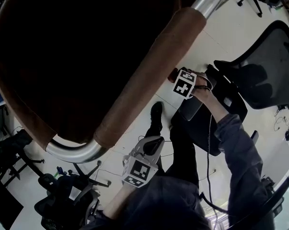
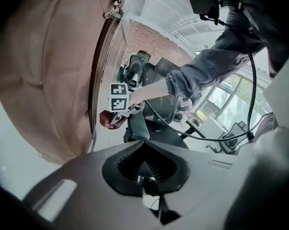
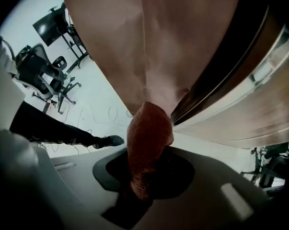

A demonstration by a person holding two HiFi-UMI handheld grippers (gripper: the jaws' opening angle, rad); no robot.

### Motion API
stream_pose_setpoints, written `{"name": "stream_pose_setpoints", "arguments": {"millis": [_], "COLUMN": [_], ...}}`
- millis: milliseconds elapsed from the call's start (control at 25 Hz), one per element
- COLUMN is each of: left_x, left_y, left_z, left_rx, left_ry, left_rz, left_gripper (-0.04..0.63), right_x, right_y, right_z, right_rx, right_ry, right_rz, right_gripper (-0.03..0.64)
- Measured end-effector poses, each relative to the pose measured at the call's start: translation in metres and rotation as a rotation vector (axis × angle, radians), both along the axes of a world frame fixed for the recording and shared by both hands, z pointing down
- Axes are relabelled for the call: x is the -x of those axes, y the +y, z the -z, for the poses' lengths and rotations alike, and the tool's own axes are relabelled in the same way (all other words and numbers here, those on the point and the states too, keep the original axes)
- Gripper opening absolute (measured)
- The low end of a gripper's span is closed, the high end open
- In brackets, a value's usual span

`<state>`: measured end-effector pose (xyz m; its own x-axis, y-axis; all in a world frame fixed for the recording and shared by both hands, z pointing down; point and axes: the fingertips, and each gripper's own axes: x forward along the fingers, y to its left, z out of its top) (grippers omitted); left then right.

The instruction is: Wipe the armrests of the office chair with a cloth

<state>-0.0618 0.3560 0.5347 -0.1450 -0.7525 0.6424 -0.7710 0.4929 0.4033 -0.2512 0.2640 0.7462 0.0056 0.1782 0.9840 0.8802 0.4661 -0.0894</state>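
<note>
Rust cloth [image 3: 147,138] x1 pinched in R hand-held gripper [image 3: 145,178]; L hand-held gripper [image 2: 145,169] pressed together.

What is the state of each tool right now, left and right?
Left tool: closed, nothing between its jaws.
Right tool: closed on the reddish-brown cloth.

Office: mesh swivel chairs [image 1: 271,66], monitor [image 3: 50,27], big windows [image 2: 230,104].
</note>
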Motion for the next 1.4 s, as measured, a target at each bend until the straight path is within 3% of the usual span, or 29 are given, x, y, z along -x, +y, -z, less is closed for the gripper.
{"name": "stream_pose_setpoints", "arguments": {"millis": [120,200,360,640,880,1000,1200,1400], "left_x": [0.000,-0.001,-0.002,-0.005,-0.006,-0.009,-0.008,-0.007], "left_y": [0.000,0.001,0.002,-0.003,0.000,0.000,-0.002,-0.010], "left_z": [0.003,0.004,-0.001,0.003,0.003,0.004,0.013,0.029], "left_rx": [-0.002,-0.006,-0.009,-0.020,-0.013,-0.009,0.000,-0.001], "left_ry": [-0.004,-0.008,-0.005,-0.008,-0.012,-0.014,-0.016,-0.028], "left_rz": [0.001,0.000,-0.015,-0.051,-0.082,-0.099,-0.116,-0.177], "left_gripper": [0.015,0.015,0.015,0.015,0.015,0.015,0.015,0.015], "right_x": [-0.006,-0.008,-0.004,-0.029,-0.041,-0.023,0.016,-0.008], "right_y": [-0.008,-0.010,-0.010,-0.039,-0.053,-0.064,-0.109,-0.091], "right_z": [-0.013,-0.005,0.039,0.118,0.095,0.081,0.080,0.103], "right_rx": [-0.053,-0.040,0.048,0.197,0.171,0.149,0.082,0.107], "right_ry": [0.024,-0.011,-0.128,-0.296,-0.314,-0.337,-0.372,-0.408], "right_rz": [0.012,0.015,-0.044,-0.252,-0.292,-0.301,-0.428,-0.404], "right_gripper": [0.089,0.089,0.089,0.089,0.089,0.089,0.091,0.091]}}
